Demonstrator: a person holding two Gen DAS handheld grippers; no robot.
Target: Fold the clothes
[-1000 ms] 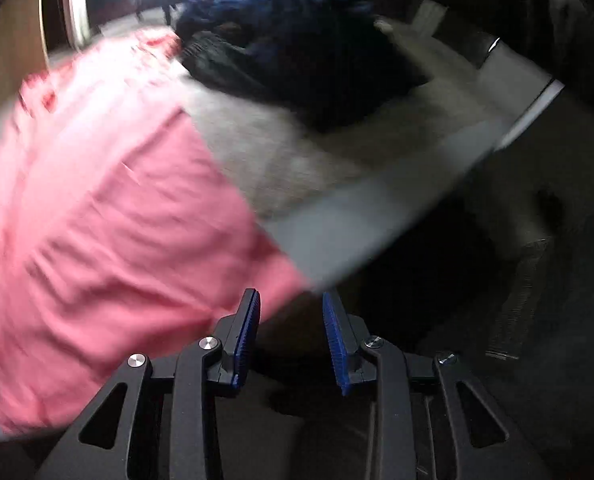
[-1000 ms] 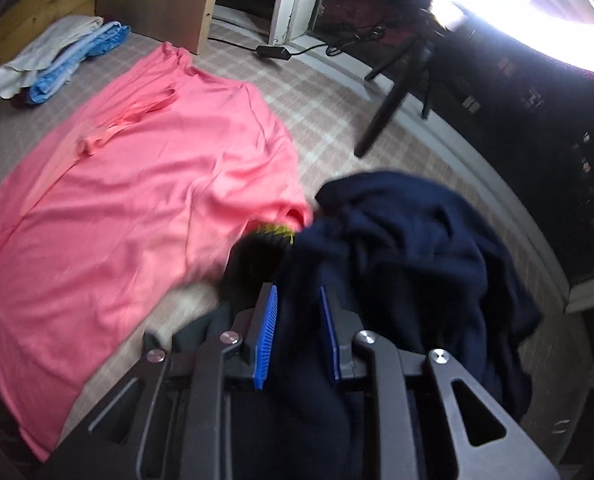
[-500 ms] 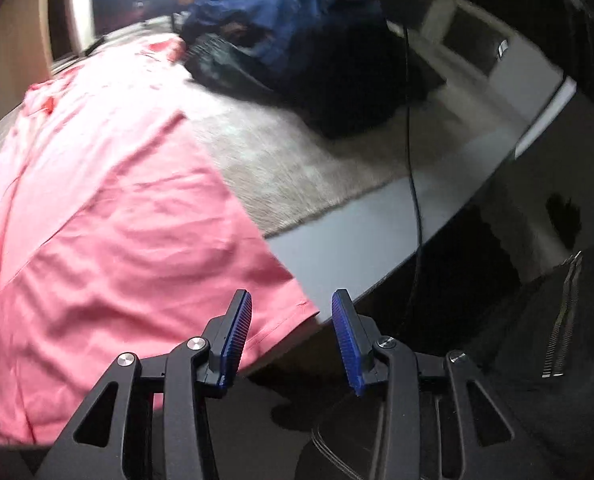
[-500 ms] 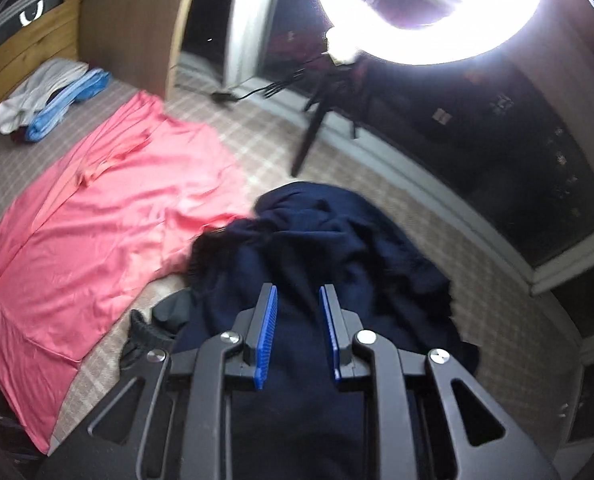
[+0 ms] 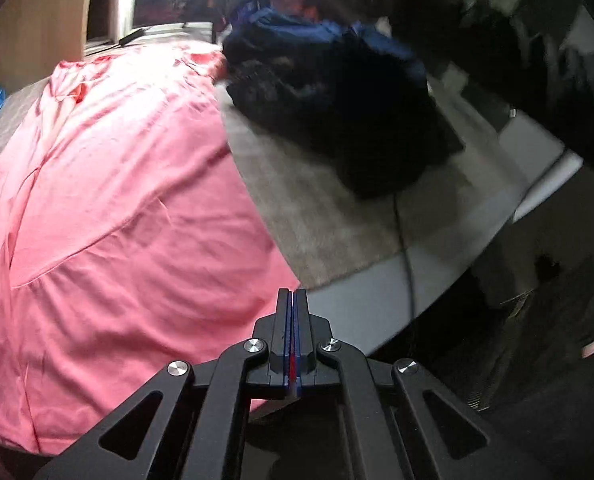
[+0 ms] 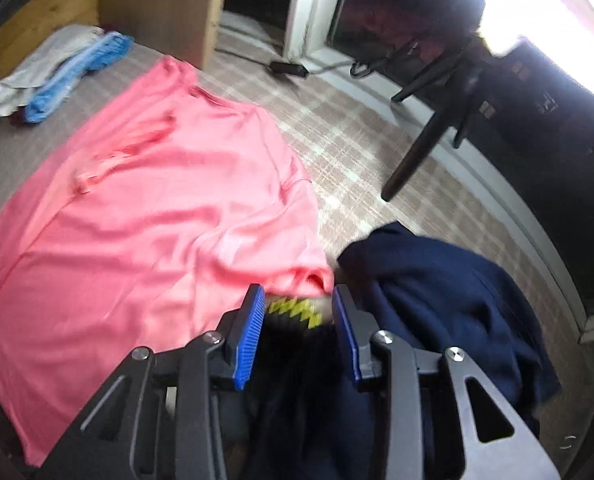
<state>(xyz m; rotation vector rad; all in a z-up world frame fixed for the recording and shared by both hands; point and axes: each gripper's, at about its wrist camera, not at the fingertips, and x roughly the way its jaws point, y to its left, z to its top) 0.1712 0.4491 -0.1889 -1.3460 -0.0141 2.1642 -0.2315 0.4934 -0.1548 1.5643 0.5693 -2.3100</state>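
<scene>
- Left wrist view: the left gripper (image 5: 293, 300) has its fingers pressed together at the near corner of the pink garment (image 5: 109, 208), a sliver of pink pinched between them; a dark garment pile (image 5: 337, 92) lies beyond.
- Right wrist view: the right gripper (image 6: 299, 312) is spread wide and holds nothing, hovering over the pink garment's edge (image 6: 157, 208) beside the navy pile (image 6: 437, 300).

Both wrist views low over bed, opposite corners; share pink garment (image 5: 129, 208).

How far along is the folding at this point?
Early. Done: the pink shirt lies spread flat. In hand: left tool is shut on its corner; right tool is open at the opposite corner. Left: every fold, plus the crumpled navy garment.
</scene>
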